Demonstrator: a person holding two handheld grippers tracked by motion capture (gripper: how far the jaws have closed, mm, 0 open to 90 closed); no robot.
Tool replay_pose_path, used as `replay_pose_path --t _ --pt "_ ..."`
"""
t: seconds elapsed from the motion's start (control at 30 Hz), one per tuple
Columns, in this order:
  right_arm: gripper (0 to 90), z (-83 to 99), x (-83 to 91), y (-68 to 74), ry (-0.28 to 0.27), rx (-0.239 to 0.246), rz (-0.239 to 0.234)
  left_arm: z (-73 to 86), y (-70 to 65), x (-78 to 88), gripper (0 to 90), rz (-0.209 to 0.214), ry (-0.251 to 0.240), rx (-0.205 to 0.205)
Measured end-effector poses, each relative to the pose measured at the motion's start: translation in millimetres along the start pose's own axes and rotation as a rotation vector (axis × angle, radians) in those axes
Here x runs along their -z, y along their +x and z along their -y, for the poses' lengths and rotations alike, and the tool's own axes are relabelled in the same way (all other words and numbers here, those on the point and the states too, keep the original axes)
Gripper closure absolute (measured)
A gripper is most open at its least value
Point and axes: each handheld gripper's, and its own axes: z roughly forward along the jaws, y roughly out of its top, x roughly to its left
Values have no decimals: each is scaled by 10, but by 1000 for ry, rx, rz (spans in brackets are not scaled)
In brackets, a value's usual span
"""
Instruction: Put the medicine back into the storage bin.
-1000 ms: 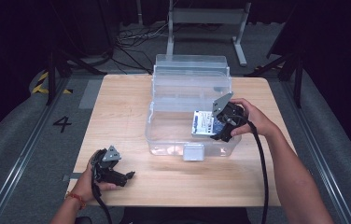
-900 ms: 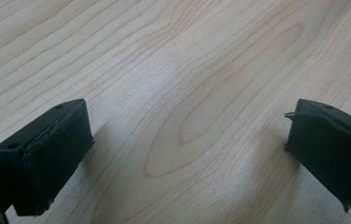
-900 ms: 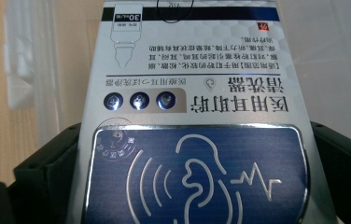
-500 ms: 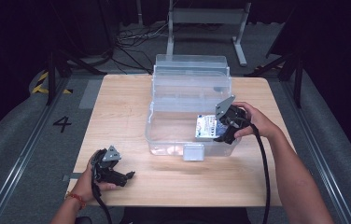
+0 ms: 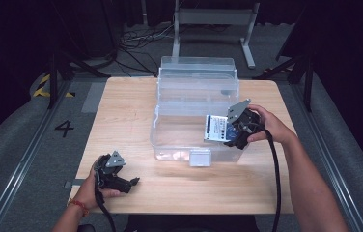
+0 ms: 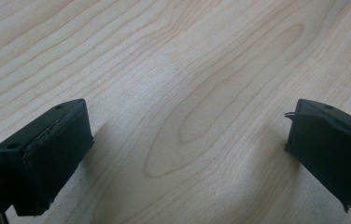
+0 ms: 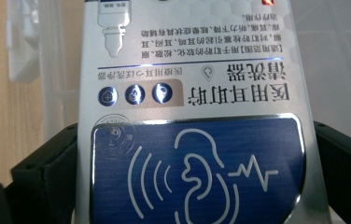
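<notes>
- While working near to far, begin at the left claw (image 5: 133,182): jaws spread wide, nothing between them, low over bare tabletop (image 5: 126,111) near the front left edge; best left parked there, clear of the work.
- Farther in, at the clear plastic bin (image 5: 196,104): right claw (image 5: 228,131) clamped on a silver-and-blue carton (image 7: 194,140), one jaw on each side edge, held above the bin's right front part.
- To finish well: keep the squeeze firm, carry the carton level past the rim, lower until near the floor of the bin, only then ease the jaws apart.
- Avoid clipping the transparent wall, easily misjudged.
</notes>
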Motion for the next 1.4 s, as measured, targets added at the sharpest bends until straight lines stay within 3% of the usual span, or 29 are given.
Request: replay_pose_path --t 0.37,0.9,0.93,0.97,1.0,1.03,1.1,1.13,1.3,1.4 --pt "33 88 108 -7 -39 -22 19 0 0 -1 3 1 -1 0" --pt "39 220 212 11 -20 -38 31 -1 2 1 3 -3 -1 -2" --pt "10 246 225 10 -26 -50 30 0 0 0 3 0 0 0" --pt "52 268 240 4 -25 -59 39 -1 2 1 3 -3 -1 -2" --pt "166 306 271 -4 -43 -75 46 -1 2 1 3 -3 0 -2" --pt "178 335 295 -9 -59 -85 37 -1 1 1 3 -2 0 -1" --pt "158 357 309 -7 -65 -95 53 0 1 1 3 -1 1 0" --pt "207 407 340 -9 -73 -113 104 -1 1 0 3 -2 0 -1" --pt "214 470 383 -15 -95 -152 127 -1 1 0 3 -2 -1 -1" --pt "231 509 390 29 -84 -170 178 -1 2 1 3 -3 0 -2"
